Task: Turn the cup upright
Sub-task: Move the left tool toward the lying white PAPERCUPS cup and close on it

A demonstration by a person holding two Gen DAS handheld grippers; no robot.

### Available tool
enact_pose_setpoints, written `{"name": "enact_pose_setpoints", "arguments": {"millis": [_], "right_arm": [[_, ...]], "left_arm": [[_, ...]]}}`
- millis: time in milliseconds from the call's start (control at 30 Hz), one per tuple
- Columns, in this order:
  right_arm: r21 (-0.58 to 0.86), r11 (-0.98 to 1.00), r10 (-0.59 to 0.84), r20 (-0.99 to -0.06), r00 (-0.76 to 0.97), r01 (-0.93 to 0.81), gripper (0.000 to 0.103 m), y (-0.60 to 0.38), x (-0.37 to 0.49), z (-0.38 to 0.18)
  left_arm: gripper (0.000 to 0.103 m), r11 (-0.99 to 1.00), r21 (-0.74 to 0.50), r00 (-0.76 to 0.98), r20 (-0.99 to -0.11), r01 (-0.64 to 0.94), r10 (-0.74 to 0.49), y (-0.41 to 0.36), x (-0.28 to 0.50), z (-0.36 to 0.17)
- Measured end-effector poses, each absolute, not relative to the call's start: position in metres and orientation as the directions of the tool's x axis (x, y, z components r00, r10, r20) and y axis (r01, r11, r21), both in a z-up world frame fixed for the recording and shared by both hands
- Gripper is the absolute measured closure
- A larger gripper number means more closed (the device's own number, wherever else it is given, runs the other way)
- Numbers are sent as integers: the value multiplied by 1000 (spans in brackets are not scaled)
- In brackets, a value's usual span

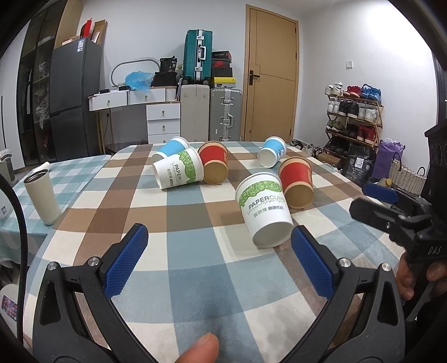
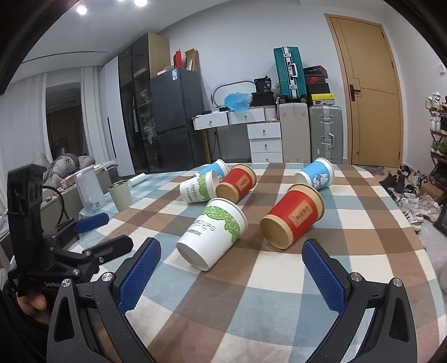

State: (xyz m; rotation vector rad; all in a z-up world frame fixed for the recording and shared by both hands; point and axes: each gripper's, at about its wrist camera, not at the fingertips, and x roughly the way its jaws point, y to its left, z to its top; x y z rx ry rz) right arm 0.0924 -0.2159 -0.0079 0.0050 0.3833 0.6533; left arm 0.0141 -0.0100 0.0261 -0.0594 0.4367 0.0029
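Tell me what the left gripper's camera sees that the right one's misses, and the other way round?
Only the left wrist view shows the whole shoe rack and the purple bag. Only the right wrist view shows the white curtains, ceiling lights and the rabbit picture on the blue cup. Both show six paper cups lying on their sides on the checked tablecloth, the upright beige tumbler, the suitcases and the wooden door.

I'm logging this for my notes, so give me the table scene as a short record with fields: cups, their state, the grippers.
cups on their sides: six
nearest: white-and-green paper cup, base toward the cameras
beside it: red paper cup
farther back: white-and-green cup, red cup, two blue cups
upright: beige tumbler
surface: checked tablecloth
left gripper: open, empty
right gripper: open, empty
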Motion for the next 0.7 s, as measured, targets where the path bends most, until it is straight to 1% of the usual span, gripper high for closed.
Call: {"name": "enact_pose_setpoints", "arguments": {"millis": [267, 400, 567, 700], "right_arm": [[148, 815, 571, -371, 733, -560, 0, -226, 104, -5], [144, 826, 552, -398, 732, -545, 0, -229, 109, -6], [176, 831, 548, -417, 725, -527, 0, -235, 116, -8], [185, 834, 546, -422, 724, -521, 0, -238, 118, -9]], "left_arm": [[1, 999, -31, 879, -476, -12, -4, -23, 41, 34], [1, 1000, 4, 858, -513, -8, 9, -33, 60, 32], [1, 999, -42, 835, -547, 31, -49, -38, 81, 30], [1, 997, -71, 812, -580, 27, -63, -40, 97, 24]]}}
